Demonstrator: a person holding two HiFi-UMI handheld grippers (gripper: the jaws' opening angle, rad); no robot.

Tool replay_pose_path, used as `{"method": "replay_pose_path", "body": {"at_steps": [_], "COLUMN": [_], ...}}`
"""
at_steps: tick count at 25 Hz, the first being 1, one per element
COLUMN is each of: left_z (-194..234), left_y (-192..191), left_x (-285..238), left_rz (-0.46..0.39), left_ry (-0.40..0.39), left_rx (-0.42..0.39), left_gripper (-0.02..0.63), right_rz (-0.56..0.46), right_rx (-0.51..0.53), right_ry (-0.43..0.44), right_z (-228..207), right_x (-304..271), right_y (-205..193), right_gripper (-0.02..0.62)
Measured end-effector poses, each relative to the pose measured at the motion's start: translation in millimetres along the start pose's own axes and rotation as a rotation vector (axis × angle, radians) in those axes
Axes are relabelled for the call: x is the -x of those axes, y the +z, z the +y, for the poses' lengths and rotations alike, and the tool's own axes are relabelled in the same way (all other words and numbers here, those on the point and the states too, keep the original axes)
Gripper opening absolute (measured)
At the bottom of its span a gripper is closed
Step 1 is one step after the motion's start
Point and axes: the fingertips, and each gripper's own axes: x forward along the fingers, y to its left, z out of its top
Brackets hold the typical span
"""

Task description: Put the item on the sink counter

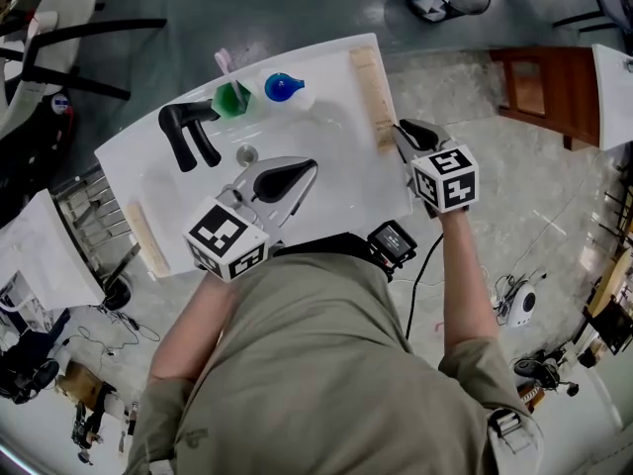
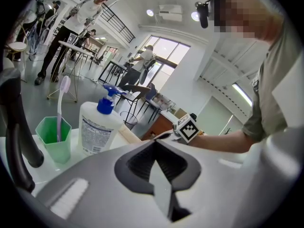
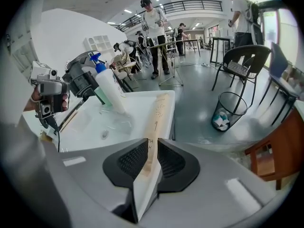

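The right gripper (image 3: 151,163) is pinching the near end of a long tan stick (image 1: 374,97). The stick lies flat along the right edge of the white bench (image 1: 346,191), right of the middle of the head view. The left gripper (image 1: 305,169) is pressed together with nothing in it, over the sink. A black tap (image 1: 188,132), a green cup (image 1: 232,99) and a bottle (image 1: 284,87) stand at the top of the bench.

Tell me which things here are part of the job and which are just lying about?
Part of the job: wooden strip, clamped in the right gripper; white sink counter beneath it.

Lying about: green cup with toothbrush, blue-capped bottle, black faucet, second wooden strip, wire bin.
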Motion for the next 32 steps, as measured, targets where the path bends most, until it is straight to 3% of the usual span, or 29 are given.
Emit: {"method": "replay_pose_path", "body": {"at_steps": [11, 32], "left_z": [-6.5, -26.8], "left_y": [12.5, 30.1], "left_x": [11.8, 53.0], "left_rz": [-0.009, -0.03], "left_ry": [-0.018, -0.092], "left_rx": [-0.044, -0.149], "left_gripper": [0.006, 0.006], "right_rz": [-0.157, -0.298], "right_rx": [0.017, 0.037], "right_ry": [-0.025, -0.068], "right_z": [30.3, 101.3], "right_x": [32.0, 74.5], "right_y": [40.1, 67.1], "right_gripper": [0.046, 0.011]}}
